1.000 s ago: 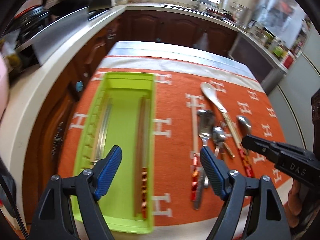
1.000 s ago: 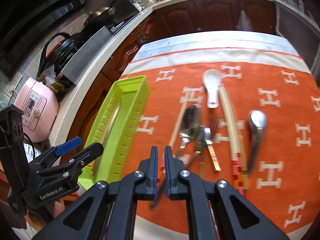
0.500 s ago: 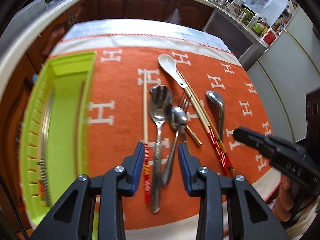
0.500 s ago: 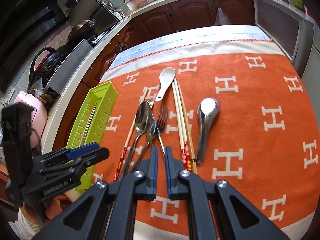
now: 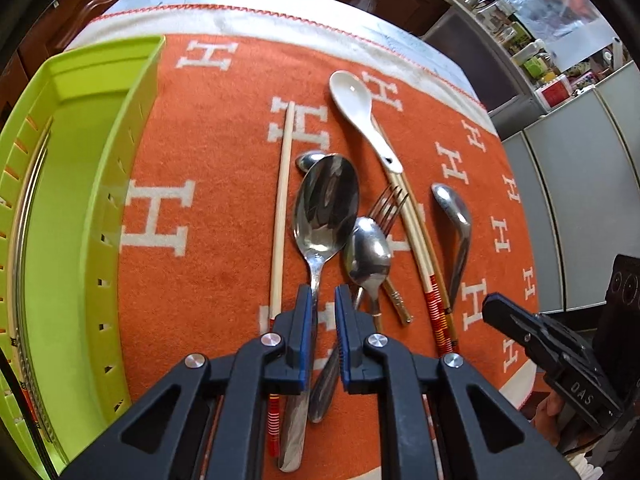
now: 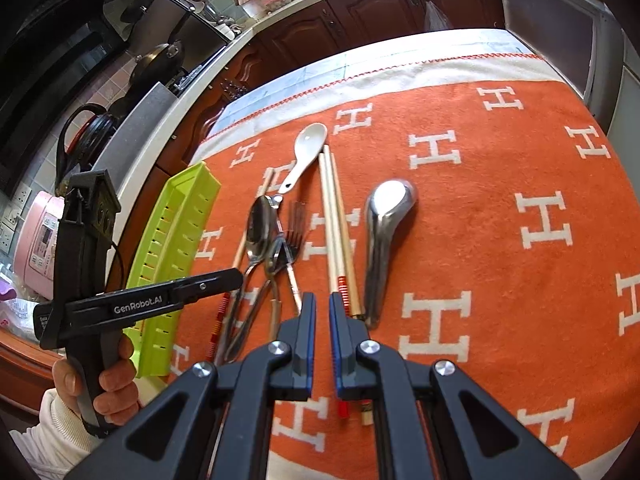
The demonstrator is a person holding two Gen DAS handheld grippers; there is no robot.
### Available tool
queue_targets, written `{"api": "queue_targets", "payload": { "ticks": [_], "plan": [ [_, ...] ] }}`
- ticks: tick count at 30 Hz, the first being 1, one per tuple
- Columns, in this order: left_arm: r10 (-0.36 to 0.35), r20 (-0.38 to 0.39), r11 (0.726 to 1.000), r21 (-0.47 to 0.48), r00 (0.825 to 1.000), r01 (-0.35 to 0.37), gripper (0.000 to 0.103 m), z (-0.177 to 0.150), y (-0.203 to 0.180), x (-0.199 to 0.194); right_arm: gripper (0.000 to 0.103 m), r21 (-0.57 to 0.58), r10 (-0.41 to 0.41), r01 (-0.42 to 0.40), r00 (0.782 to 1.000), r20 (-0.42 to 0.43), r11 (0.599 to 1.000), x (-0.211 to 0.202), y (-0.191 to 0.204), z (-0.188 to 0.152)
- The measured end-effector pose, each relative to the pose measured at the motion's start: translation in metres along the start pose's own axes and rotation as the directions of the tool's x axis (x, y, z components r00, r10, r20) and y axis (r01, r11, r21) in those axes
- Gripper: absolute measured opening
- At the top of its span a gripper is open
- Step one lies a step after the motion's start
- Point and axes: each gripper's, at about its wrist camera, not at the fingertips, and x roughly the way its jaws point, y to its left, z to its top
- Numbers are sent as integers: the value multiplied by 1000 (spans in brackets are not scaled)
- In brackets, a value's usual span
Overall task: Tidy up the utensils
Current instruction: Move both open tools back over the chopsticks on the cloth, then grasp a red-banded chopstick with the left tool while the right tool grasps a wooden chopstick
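A daylit kitchen
Dark wooden cabinets (image 6: 360, 20) run under a pale counter (image 6: 192, 92); grey appliances (image 5: 580, 208) stand opposite.

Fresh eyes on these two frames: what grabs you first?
The orange cloth with white H marks fills both views, with a cluster of cutlery mid-cloth: a big steel spoon, a white ceramic spoon, a fork and chopsticks. A lime-green tray sits along the cloth's left edge. The left tool is closing over the big spoon's handle; the right tool is shut and empty.
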Motion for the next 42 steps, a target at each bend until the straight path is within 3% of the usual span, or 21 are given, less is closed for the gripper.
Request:
{"api": "queue_targets", "payload": {
  "ticks": [9, 15, 25, 28, 33, 42],
  "plan": [
    [30, 23, 999, 36, 999, -31, 9, -4, -12, -5, 7, -53, -46, 44, 998, -51, 998, 27, -5, 9],
    [1, 54, 995, 102, 999, -7, 9, -4, -36, -18, 7, -110, -115, 106, 991, -75, 988, 44, 1, 11],
    [-32, 9, 987, 155, 999, 31, 10, -4, -62, -5, 7, -191, -179, 166, 982, -52, 967, 53, 9, 16],
    [-33, -4, 987, 156, 999, 34, 10, -1, -68, 3, 6, -158, -156, 145, 986, -53, 977, 51, 4, 16],
    [-43, -39, 992, 114, 998, 47, 9, 8, -74, 20, 6, -28, -29, 28, 998, -55, 999, 41, -13, 14],
    [25, -54, 995, 93, 998, -20, 9, 11, -83, 41, 7, -11, 30, -30, 1000, 5, 999, 17, -12, 8]
  ]
}}
